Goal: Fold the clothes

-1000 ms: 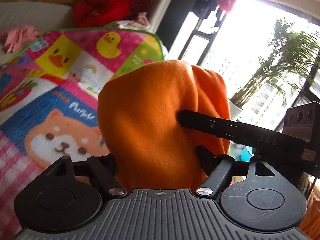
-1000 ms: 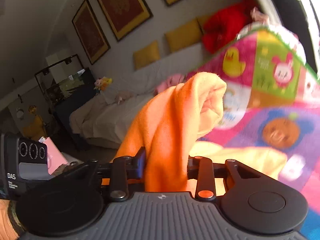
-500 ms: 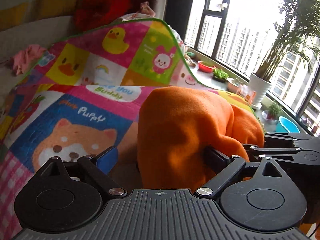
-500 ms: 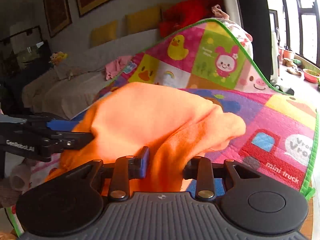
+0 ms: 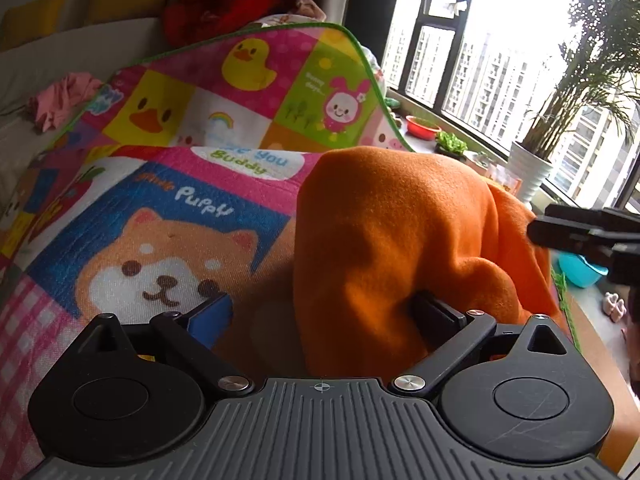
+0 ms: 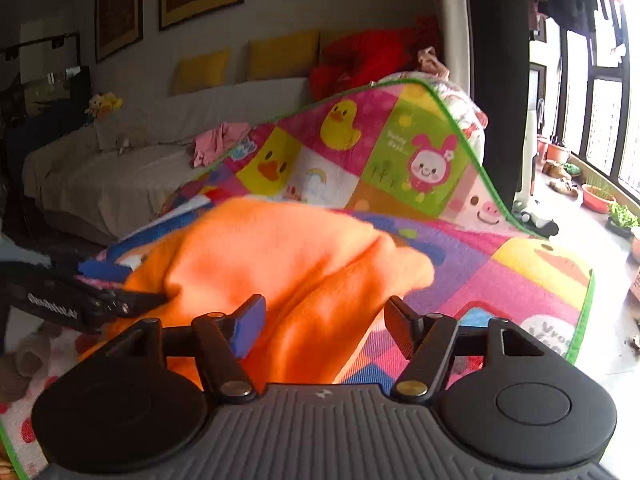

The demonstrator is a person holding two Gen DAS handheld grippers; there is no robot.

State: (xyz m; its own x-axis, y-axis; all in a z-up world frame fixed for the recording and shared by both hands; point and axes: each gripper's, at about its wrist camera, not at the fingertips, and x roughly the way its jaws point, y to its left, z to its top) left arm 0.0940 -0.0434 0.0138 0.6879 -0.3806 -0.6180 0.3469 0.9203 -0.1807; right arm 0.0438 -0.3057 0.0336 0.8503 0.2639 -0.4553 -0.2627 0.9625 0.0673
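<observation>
An orange fleece garment [image 5: 400,240] lies bunched in a heap on the colourful cartoon play mat [image 5: 160,220]. My left gripper [image 5: 324,314] has its jaws wide and still opening. Its blue-padded finger [image 5: 212,312] stands off the cloth, and the other finger is partly buried under a fold. In the right wrist view the same garment [image 6: 280,260] runs between the fingers of my right gripper [image 6: 325,328]. Those jaws are opening too, and neither pad presses on the cloth. Each gripper shows in the other's view, the right gripper [image 5: 580,236] and the left gripper [image 6: 80,300], at opposite ends of the heap.
The mat's far end curls up against a sofa [image 6: 140,160] with yellow cushions [image 6: 280,54], a red heap [image 6: 368,56] and a pink garment [image 6: 220,142]. Along the window stand a potted palm [image 5: 532,172], bowls and small plants [image 6: 600,196]. The mat's green edge [image 6: 582,320] lies close on the right.
The orange garment came down from hanging in the air onto the mat. Both grippers' jaws spread and let go of it, the right one only in the last half second.
</observation>
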